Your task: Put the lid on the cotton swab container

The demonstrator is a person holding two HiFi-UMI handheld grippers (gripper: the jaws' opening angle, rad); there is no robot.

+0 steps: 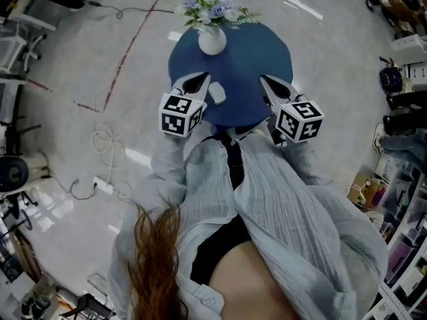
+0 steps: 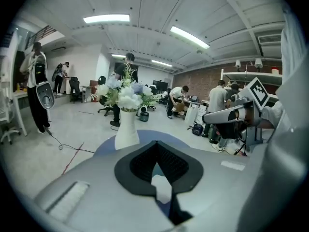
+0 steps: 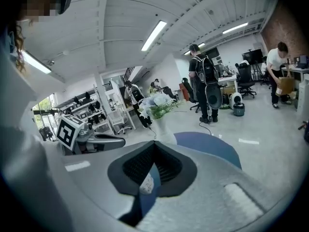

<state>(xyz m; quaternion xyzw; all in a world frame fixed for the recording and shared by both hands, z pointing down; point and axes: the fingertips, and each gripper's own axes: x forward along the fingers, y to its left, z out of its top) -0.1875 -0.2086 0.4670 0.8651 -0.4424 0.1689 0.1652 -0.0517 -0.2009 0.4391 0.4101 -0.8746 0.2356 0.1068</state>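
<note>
Lying on the round blue bench (image 1: pixel 267 52), the cotton swab container (image 1: pixel 215 93) (small, white, dark print on one side) sits just beside the left tool (image 1: pixel 200 81). The left tool and the right tool (image 1: pixel 268 83) both have their jaws together, holding nothing. Bare bench separates the container from the flower vase (image 1: pixel 211 40) at the far edge.

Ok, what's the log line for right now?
left gripper: shut | right gripper: shut | both: above blue table | small white item: on table near left gripper | vase: upright
</note>
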